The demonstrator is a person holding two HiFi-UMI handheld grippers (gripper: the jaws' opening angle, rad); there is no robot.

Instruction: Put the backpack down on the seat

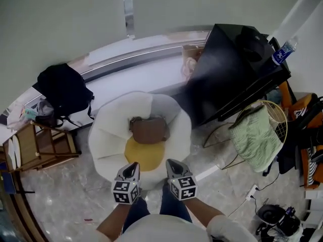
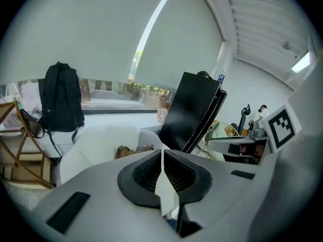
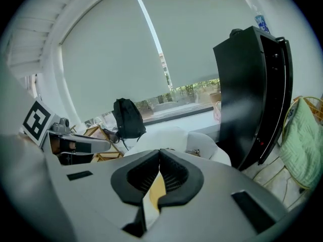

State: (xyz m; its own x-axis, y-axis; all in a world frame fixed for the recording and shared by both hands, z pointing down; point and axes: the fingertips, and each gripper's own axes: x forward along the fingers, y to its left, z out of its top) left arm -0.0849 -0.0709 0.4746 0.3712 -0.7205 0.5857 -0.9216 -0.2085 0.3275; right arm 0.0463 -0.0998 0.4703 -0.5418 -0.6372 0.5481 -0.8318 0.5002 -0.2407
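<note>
At the bottom centre of the head view, the left grey hand-held gripper (image 1: pixel 134 164) and the right grey hand-held gripper (image 1: pixel 171 162) sit side by side, each with its jaws pressed together on nothing. Just above them, mid-frame, a white petal-shaped padded seat (image 1: pixel 108 130) carries a round yellow cushion (image 1: pixel 144 154) and a small brown bag (image 1: pixel 149 130). Farther off, at the upper left, the black fabric backpack (image 1: pixel 64 88) stands upright by the white window ledge (image 1: pixel 151 69), well apart from the seat and above a slatted wooden rack (image 1: pixel 45 145), while a tall black panel (image 1: pixel 227 69) leans at the upper right
</note>
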